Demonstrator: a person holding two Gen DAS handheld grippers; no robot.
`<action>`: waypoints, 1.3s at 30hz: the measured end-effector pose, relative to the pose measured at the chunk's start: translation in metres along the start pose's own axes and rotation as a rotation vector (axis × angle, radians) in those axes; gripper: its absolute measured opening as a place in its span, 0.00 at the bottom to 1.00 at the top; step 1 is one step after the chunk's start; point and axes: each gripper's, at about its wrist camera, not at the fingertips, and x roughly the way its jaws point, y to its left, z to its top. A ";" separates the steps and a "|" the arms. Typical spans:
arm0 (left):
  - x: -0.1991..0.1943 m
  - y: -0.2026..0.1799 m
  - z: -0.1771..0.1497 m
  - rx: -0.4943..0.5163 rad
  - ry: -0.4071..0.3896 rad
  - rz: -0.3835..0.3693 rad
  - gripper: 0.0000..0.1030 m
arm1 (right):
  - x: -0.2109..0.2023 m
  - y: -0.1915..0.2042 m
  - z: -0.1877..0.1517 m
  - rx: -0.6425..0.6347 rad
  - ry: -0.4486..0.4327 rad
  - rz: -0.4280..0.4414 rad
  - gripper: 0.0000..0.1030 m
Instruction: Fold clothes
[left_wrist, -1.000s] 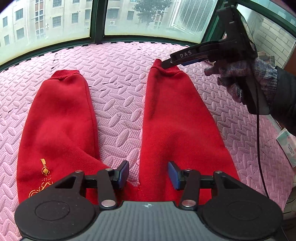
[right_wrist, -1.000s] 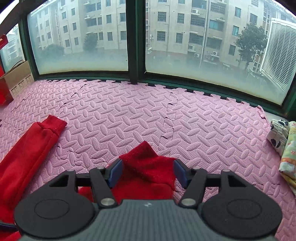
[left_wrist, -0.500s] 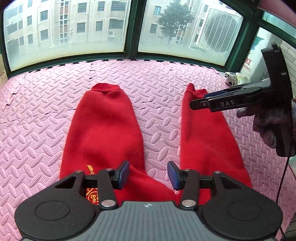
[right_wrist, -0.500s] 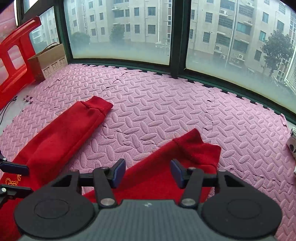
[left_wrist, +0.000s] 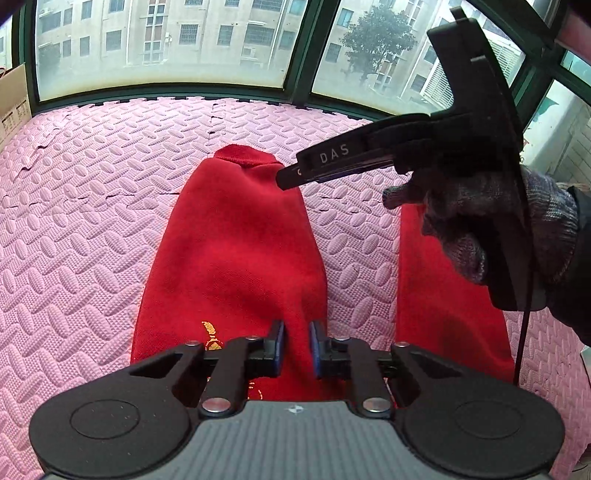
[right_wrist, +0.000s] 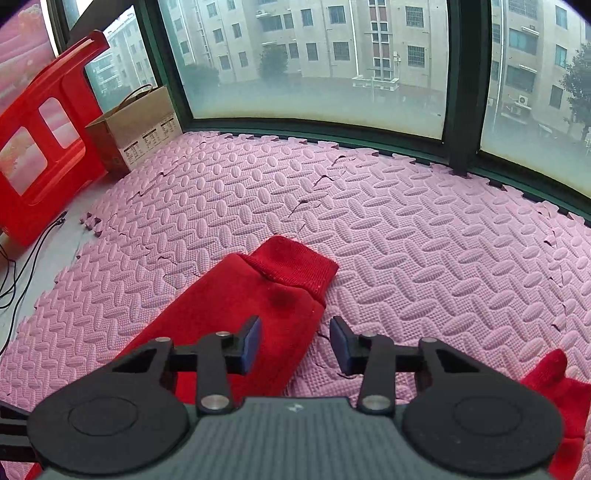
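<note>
The red trousers (left_wrist: 236, 254) lay flat on the pink foam mat (left_wrist: 74, 229), legs pointing toward the window (left_wrist: 162, 40). Their waist was hidden under the left gripper (left_wrist: 296, 345), and a gold emblem beside the jaws was half covered and unreadable. The left jaws had just been closing and stood nearly together, pinching a ridge of red cloth between them. The far trouser leg was largely hidden behind the right gripper (left_wrist: 286, 181) and the gloved hand (left_wrist: 480, 221) holding it above the trousers. In the right wrist view the right gripper (right_wrist: 295, 345) had jaws apart, just narrowing, over one leg's outer edge near the cuff (right_wrist: 295, 264), gripping nothing. A cardboard box (right_wrist: 140, 129) stood at the mat's far left corner, its contents out of sight, beside a red plastic stool (right_wrist: 44, 147) cut off by the frame. Cables (right_wrist: 22, 258) trailed on the bare floor left of the mat.
</note>
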 end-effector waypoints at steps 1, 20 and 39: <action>-0.003 -0.001 -0.001 0.003 -0.006 -0.013 0.08 | 0.003 -0.002 0.001 0.000 0.004 -0.003 0.38; -0.008 0.009 0.004 -0.011 -0.006 -0.155 0.21 | -0.012 0.009 -0.002 -0.102 0.017 0.016 0.37; -0.030 0.039 -0.022 -0.020 0.017 -0.065 0.22 | -0.065 0.062 -0.079 -0.318 0.058 0.154 0.36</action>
